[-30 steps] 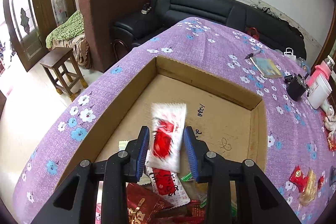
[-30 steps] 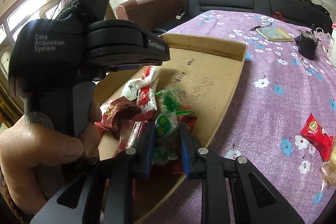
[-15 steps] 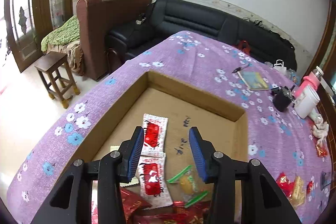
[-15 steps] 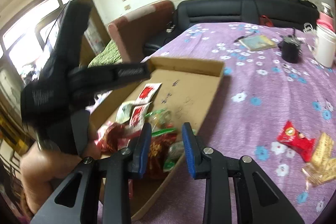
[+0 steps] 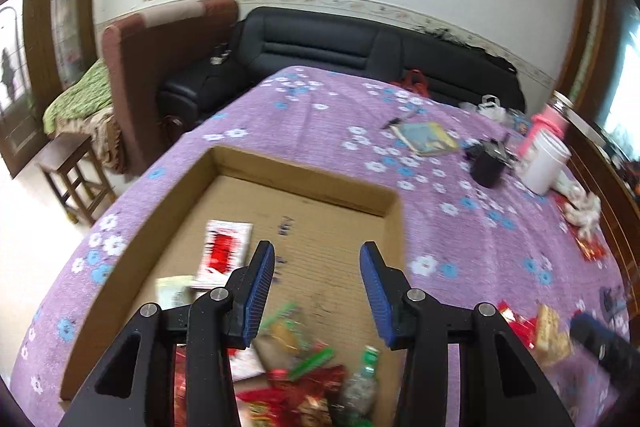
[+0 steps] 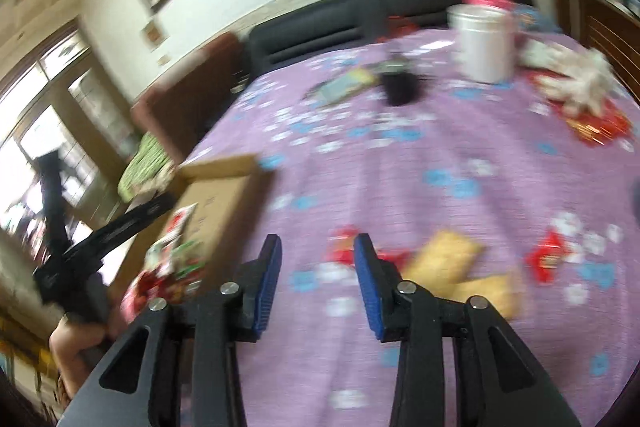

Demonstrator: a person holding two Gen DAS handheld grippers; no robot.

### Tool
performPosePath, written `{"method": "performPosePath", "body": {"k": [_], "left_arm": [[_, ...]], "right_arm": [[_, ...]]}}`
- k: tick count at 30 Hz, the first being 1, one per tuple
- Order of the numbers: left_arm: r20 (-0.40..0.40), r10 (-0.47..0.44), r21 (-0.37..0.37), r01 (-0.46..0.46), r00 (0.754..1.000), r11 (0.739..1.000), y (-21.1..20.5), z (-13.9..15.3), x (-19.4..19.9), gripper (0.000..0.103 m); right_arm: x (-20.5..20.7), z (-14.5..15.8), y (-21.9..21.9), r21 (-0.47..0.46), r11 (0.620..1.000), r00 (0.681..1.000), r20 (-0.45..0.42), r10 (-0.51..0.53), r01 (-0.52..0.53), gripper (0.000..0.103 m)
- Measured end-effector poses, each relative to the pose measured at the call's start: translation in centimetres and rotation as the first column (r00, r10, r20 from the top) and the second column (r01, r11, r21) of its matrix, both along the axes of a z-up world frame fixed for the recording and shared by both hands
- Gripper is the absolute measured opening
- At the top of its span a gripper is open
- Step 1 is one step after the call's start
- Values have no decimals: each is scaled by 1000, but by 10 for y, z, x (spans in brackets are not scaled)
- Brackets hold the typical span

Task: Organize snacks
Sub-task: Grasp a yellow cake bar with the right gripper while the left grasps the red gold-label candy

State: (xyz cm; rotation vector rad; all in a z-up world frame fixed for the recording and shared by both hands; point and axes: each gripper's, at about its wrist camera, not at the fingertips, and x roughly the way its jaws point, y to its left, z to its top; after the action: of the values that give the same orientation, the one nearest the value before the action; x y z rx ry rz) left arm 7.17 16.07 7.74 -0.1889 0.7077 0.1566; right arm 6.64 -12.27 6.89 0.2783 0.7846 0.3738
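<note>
- Since a second ago, the left gripper (image 5: 317, 287) let go of the red-and-white packet (image 5: 226, 250), which now lies flat on the floor of the cardboard box (image 5: 308, 169). The right gripper (image 6: 317, 281) left the box and is now over the purple flowered cloth (image 6: 400, 167) of the desk.
- At the left, in the left wrist view, the box is open on the cloth. The pile of snacks (image 5: 308, 383) is in its near part, red and green wrappers mixed; the picture is blurred there.
- The left gripper is over the box floor. Its jaws opened within the last second and are now spread, with nothing between them.
- In the right wrist view, the box is at the left edge, with the other gripper and the person's hand (image 6: 76, 343) beside it.
- The right jaws have just been opening and are spread, empty.
- Just beyond them a red packet (image 6: 344, 249) lies on the cloth, then tan packets (image 6: 452, 259), then another red packet (image 6: 550, 255) further right.
- Far behind, a white container (image 6: 484, 43) and a dark cup (image 6: 400, 85) stand.
</note>
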Motion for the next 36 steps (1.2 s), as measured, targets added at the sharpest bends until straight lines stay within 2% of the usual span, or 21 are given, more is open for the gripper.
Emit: {"method": "performPosePath", "body": {"k": [3, 6, 8, 12, 15, 17, 19, 22, 23, 24, 26, 30, 36], "left_arm": [[18, -96, 11, 96, 995, 995, -24, 2, -4, 47], [25, -169, 38, 167, 985, 985, -46, 3, -7, 47], [21, -192, 58, 190, 981, 980, -56, 3, -9, 47], [-1, -221, 50, 221, 975, 974, -66, -1, -8, 47], [-6, -221, 54, 221, 975, 974, -67, -2, -8, 47], [-4, -222, 48, 222, 975, 974, -66, -2, -8, 47], [0, -219, 43, 219, 976, 975, -65, -1, -9, 47], [-1, -220, 43, 220, 975, 975, -65, -1, -10, 47], [-1, -221, 43, 221, 975, 974, -65, -1, -10, 47], [-2, -224, 45, 223, 975, 974, -65, -1, -10, 47], [-4, -226, 49, 226, 974, 973, -66, -2, -10, 47], [-6, -236, 49, 236, 972, 971, -69, -3, -10, 47], [-20, -286, 9, 286, 958, 958, -75, -7, -7, 47]], "right_arm": [[12, -22, -34, 51, 994, 993, -71, -95, 99, 37], [24, -50, -49, 99, 986, 976, -185, -113, 133, 37], [27, -54, -50, 99, 987, 977, -186, -108, 128, 37], [27, -53, -31, 2, 995, 983, -154, -98, 99, 48], [27, -56, -6, -131, 989, 989, -118, -84, 68, 50], [25, -59, 6, -176, 984, 992, -110, -54, 34, 52], [24, -62, 23, -249, 969, 997, -78, -22, 2, 59], [23, -66, 43, -374, 927, 999, -43, 0, -16, 61], [22, -66, 43, -373, 928, 999, -38, 2, -16, 55], [22, -66, 41, -358, 933, 999, -42, 7, -21, 42], [21, -64, 37, -372, 928, 999, -44, -5, -12, 36], [17, -60, 25, -309, 951, 999, -53, 5, -21, 34], [12, -36, -5, -215, 976, 999, 28, -39, 44, 33]]}}
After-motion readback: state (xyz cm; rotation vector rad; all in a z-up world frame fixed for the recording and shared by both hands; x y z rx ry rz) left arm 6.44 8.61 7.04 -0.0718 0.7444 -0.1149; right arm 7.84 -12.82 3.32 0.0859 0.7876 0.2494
